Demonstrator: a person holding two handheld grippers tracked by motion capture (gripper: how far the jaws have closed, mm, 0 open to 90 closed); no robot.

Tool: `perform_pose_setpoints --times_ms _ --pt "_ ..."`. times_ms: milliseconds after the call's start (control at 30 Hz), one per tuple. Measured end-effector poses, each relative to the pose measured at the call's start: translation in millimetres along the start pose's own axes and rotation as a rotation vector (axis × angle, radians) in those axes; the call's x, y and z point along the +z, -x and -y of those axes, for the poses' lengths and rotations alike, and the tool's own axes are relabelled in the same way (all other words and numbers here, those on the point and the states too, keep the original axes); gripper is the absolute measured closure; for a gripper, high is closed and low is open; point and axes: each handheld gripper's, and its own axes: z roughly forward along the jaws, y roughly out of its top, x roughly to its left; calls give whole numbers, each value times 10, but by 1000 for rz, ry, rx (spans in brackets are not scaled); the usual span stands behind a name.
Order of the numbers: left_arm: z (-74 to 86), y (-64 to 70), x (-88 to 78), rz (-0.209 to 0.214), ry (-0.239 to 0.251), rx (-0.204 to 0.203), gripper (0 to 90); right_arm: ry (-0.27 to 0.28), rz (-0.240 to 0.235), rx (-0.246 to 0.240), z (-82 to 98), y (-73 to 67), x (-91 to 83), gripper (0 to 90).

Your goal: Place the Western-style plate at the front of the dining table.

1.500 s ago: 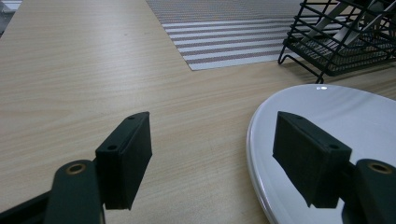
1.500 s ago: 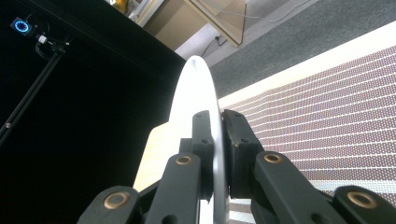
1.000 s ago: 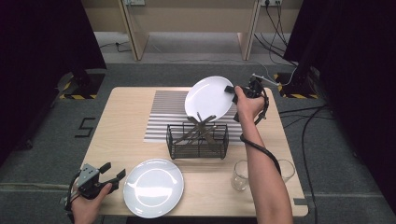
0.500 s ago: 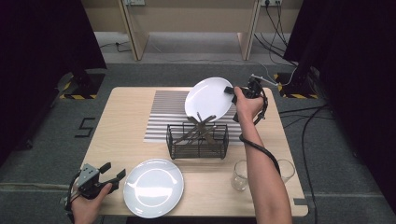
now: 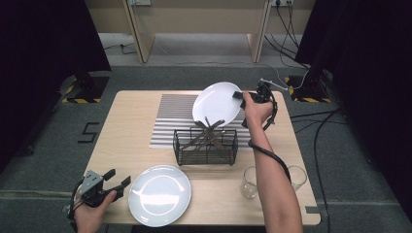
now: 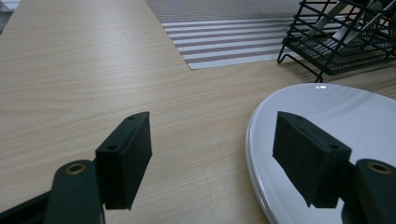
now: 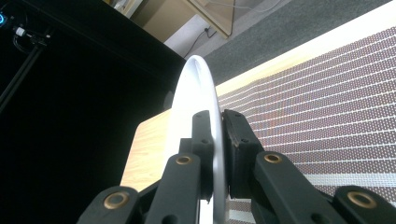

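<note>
High view shows my right tongs [image 5: 239,95] clamped on the rim of a white plate [image 5: 217,103], which I hold tilted in the air, above the black wire rack [image 5: 206,146] and the striped mat [image 5: 171,119]. From the right gripper view, the plate [image 7: 198,116] stands edge-on between the two jaws, and both pads press on it. My left tongs [image 5: 115,179] rest low over the surface [image 5: 121,126] with jaws apart and nothing between them. Just beside their right jaw lies a second plate [image 6: 336,121]. Two glasses [image 5: 249,182] stand near my right forearm.
</note>
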Motion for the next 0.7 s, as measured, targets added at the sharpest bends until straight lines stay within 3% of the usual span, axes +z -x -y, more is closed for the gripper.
perform_pose_setpoints --times_ms 700 --pt "3 0 4 1 -3 2 278 -19 15 -2 27 9 95 839"
